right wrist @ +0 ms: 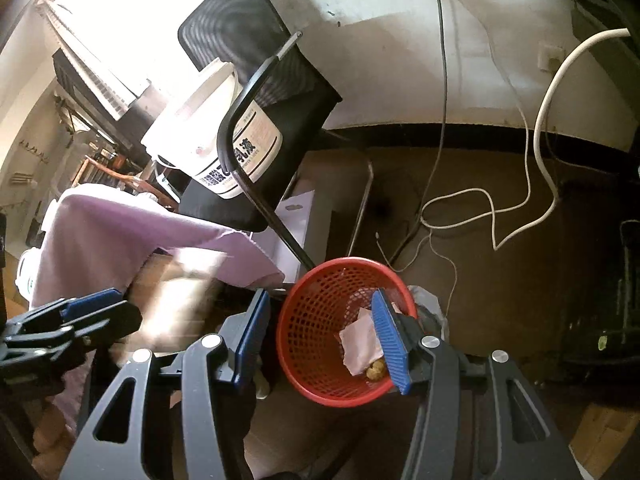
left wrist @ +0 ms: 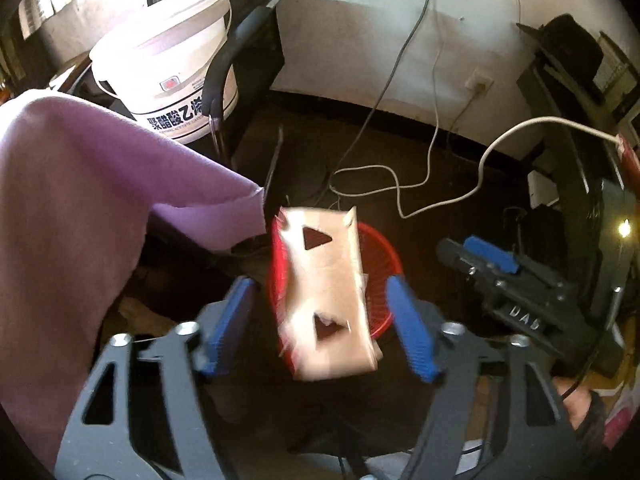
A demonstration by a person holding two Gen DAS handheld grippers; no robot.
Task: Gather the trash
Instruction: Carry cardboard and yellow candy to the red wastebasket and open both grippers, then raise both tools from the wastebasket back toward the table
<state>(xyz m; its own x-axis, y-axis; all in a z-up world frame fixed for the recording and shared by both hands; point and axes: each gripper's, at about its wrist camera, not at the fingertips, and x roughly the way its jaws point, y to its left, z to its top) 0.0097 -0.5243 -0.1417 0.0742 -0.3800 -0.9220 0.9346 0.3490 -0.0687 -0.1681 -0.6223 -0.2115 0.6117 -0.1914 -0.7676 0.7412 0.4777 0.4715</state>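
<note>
Both grippers hang over the red mesh basket (right wrist: pixel 316 344). The left gripper (left wrist: pixel 320 328) gapes wide, a blurred tan cardboard piece (left wrist: pixel 324 292) loose between its pads, untouched. The right gripper (right wrist: pixel 320 340) stands half open and empty, crumpled paper (right wrist: pixel 360 340) lying in the basket.

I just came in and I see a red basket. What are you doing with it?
A person is picking up trash with two tongs. The left tongs are open, and a blurry piece of cardboard sits between their blue fingers without touching them, right over the red basket. The right tongs are open and empty above the basket. A crumpled paper already lies inside.
</note>
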